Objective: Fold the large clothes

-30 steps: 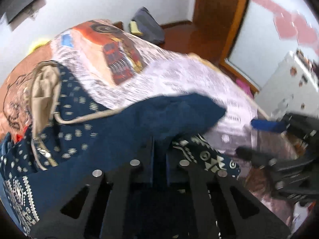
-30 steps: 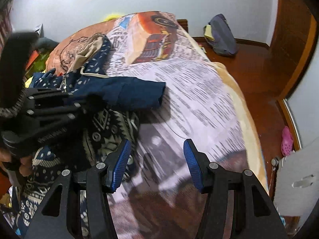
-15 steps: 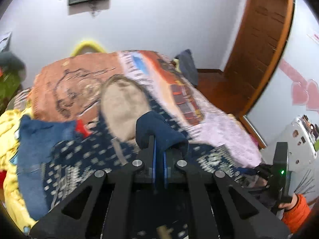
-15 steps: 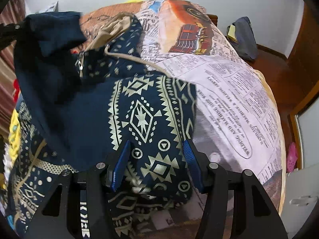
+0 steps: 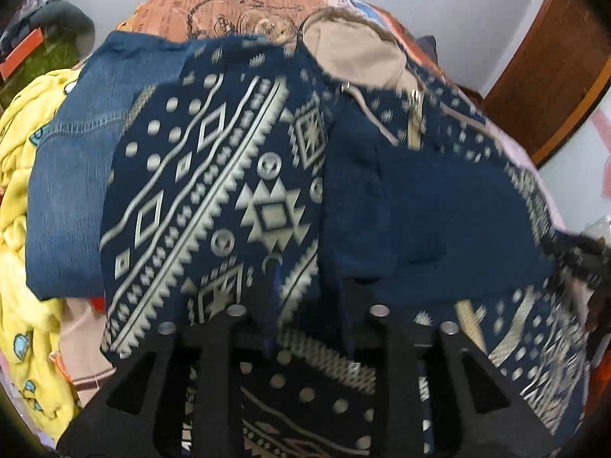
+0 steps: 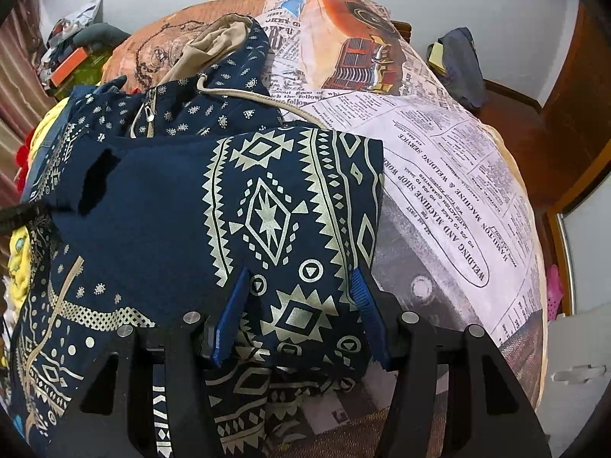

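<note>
Room light soft and even, no strong glare. Left wrist view smeared by motion blur: pattern on blue hoodie streaky, right side fuzziest. Right wrist view sharp: print on newspaper bedspread easy to read. Both views round like fish bowl, straight lines bend near edges, corners go black. Dark shadow under black gripper frames at bottom. Small shadow under folded cloth edge.

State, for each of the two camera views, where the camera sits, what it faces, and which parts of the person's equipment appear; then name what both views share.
Left wrist: sits on the left hand-held gripper, angled down at the navy hooded jacket with cream geometric print; its black fingers show, jaws opening.
Right wrist: sits on the right hand-held gripper, angled down at the jacket's folded panel; blue pads straddle it.
Shared: the jacket and its beige-lined hood.
</note>
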A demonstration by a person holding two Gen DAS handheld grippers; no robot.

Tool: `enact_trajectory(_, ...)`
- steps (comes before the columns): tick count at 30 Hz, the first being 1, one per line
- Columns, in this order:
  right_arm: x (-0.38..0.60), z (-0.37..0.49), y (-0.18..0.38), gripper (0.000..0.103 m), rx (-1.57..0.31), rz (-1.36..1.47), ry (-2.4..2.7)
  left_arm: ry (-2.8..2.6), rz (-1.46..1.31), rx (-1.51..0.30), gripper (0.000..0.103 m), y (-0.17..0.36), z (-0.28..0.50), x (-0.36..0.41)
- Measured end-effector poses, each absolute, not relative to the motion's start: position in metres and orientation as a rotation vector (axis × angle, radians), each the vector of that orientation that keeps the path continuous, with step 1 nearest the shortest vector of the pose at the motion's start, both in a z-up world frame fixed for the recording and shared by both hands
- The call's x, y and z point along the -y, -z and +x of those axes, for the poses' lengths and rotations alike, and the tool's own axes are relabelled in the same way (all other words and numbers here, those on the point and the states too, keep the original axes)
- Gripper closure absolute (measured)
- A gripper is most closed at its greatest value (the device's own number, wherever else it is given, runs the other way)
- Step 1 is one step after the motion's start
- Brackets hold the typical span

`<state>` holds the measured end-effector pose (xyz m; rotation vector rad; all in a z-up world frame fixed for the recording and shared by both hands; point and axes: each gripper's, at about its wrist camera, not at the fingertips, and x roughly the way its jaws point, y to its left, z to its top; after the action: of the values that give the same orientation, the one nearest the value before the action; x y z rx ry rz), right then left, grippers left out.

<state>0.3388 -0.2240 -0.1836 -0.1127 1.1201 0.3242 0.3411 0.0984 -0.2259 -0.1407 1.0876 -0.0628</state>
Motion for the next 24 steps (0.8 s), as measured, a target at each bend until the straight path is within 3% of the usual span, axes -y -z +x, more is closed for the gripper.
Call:
enact_trajectory(4, 0.224, 0.338, 0.183, 0.051, -1.126, -0.118, -0.319, -0.012, 0.067, -1.051, 0.047, 0.222, 0.333, -0.076)
enact_trajectory(8, 0.225, 0.336, 0.182, 0.051, -1.131, -0.113, -0.32, -0.018, 0.321, -0.995, 0.047, 0.22, 0.326, -0.041)
enact_trajectory(21, 0.228, 0.335, 0.183, 0.05, -1.147, -0.093, -0.336, -0.014, 0.786, -0.871, 0.047, 0.247, 0.339, 0.027)
enact_trajectory(24, 0.23, 0.336, 0.184, 0.05, -1.15, -0.078, -0.339, 0.036, 0.79, -0.868, 0.06, 0.247, 0.346, 0.032)
